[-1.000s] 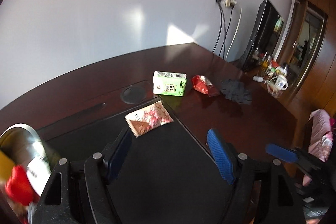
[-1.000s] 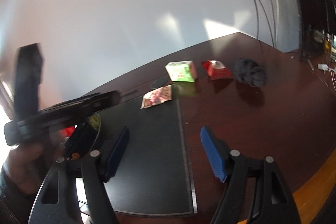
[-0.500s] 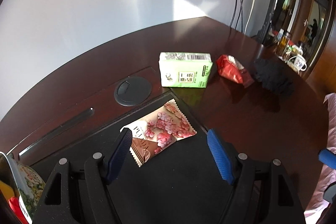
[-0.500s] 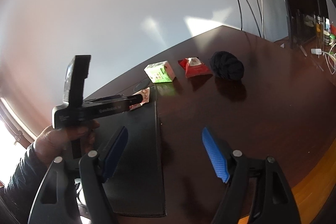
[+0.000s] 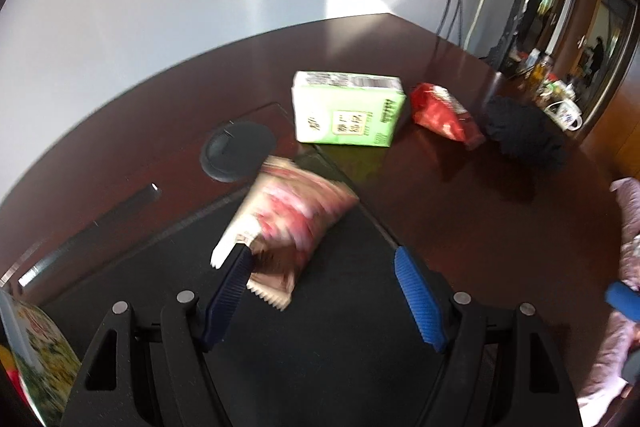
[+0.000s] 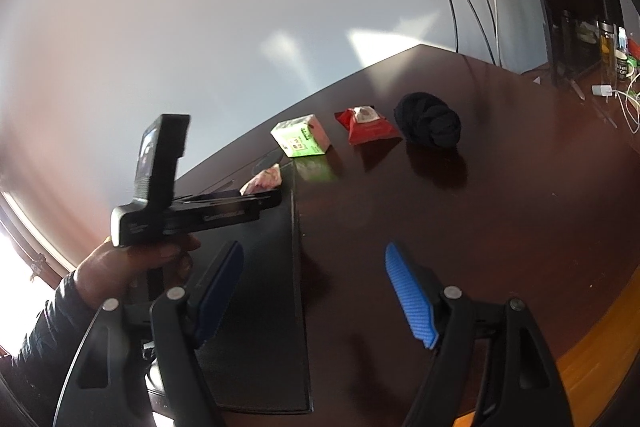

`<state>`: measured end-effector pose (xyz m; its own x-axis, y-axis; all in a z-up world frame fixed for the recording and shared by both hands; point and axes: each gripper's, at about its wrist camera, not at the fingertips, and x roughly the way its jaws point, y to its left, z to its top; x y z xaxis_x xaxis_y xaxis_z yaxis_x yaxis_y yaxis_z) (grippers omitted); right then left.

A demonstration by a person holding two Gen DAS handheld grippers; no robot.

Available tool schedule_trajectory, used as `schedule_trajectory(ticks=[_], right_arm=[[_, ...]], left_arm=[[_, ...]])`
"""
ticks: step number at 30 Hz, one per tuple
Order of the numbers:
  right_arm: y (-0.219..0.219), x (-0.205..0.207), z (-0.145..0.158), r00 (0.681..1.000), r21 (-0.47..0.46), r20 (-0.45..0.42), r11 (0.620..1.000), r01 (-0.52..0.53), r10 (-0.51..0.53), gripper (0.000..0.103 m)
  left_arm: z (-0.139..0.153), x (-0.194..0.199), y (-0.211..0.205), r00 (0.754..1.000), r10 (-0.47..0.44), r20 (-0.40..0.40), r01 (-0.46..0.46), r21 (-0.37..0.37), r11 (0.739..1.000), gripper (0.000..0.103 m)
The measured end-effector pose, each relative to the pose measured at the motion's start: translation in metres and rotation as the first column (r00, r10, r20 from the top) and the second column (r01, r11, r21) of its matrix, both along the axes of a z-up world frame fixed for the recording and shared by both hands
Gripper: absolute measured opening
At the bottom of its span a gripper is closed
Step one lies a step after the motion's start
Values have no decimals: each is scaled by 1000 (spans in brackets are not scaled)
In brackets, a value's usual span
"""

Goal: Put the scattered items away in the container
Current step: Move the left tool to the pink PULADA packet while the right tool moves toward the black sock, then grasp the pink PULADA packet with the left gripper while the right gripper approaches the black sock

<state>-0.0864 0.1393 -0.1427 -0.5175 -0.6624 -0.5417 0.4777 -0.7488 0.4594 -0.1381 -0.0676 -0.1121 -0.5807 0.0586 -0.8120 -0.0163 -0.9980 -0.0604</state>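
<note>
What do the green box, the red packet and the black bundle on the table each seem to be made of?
Green box: probably printed card or a soft paper-tissue pack; matt faces, barcode and label.
Red packet: plastic film, glossy and crinkled, with a white flap on top.
Black bundle: cloth, likely knitted; dull, soft folds, no shine.
Table: dark polished wood, showing reflections.

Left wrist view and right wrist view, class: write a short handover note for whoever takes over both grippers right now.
Left gripper: open, fingers either side of the pink floral snack packet on the black desk mat; not gripped.
Right gripper: open, empty, above the mat's edge.
Container: lower left, already holding items.
Left to tidy: the packet, green rectangular carton, red crinkled pouch, black bundled cloth, all on the dark wooden table.
</note>
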Motion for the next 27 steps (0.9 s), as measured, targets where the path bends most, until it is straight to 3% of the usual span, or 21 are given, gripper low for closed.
schedule_trajectory(ticks=[2, 5, 12, 22, 27], right_arm=[[-1, 0, -1, 1000, 1, 1, 1000, -1, 1, 78], [-4, 1, -1, 1000, -1, 4, 1000, -8, 8, 79], [-11, 5, -1, 1000, 7, 2, 1000, -26, 26, 79], [-10, 2, -7, 999, 9, 21, 1000, -26, 26, 79], [-13, 5, -5, 999, 14, 12, 999, -41, 41, 79]], left_arm=[[1, 5, 3, 1000, -20, 2, 20, 31, 999, 76], [2, 8, 8, 1000, -10, -9, 10, -23, 1000, 76], [-5, -11, -8, 993, 121, -19, -122, -82, 989, 76], [-1, -22, -12, 993, 107, -41, -110, -91, 990, 76], [-7, -28, -9, 997, 81, -16, -82, -138, 987, 76]])
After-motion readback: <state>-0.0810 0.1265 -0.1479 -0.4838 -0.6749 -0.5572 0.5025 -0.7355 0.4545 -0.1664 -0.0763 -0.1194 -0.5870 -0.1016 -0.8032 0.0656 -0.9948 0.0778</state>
